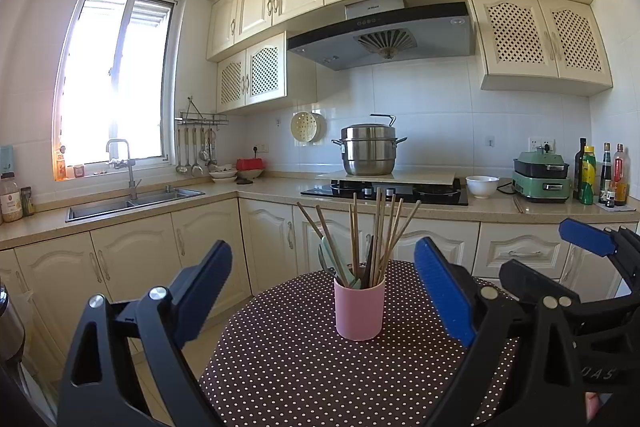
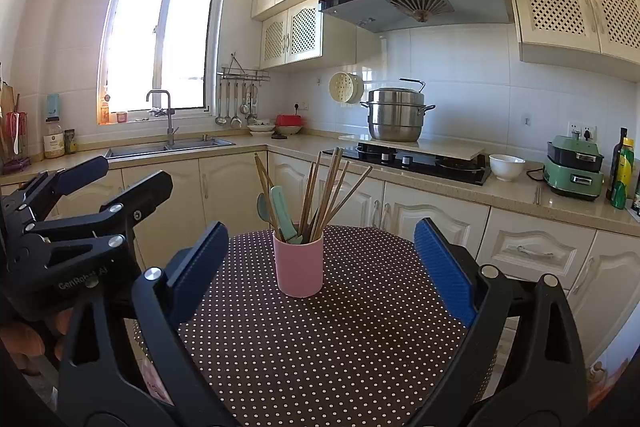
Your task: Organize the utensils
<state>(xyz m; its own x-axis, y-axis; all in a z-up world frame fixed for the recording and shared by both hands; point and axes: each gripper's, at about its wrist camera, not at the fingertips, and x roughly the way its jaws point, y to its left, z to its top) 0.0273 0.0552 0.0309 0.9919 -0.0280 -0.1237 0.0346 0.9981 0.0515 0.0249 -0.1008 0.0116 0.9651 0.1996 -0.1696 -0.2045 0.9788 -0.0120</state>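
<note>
Both the left gripper point(image 1: 324, 291) and right gripper point(image 2: 320, 267) are held with jaws apart, the pink cup point(image 2: 298, 263) of chopsticks point(image 2: 326, 195) framed ahead between them, clear of the counter point(image 2: 360, 347) edges.

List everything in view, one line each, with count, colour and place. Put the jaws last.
cup: one, pink, upright on the table
chopsticks: several, wooden, standing in the cup
spoons: two visible, pale green, in the cup
table: one, brown cloth with white dots, foreground
steamer pot: one, steel, on a board over the stove
bowl: one, white, on the counter right of the stove
cooker: one, green, on the counter
sink: one, steel, under the window
left gripper: blue-padded jaws open, empty
right gripper: blue-padded jaws open, empty
</note>
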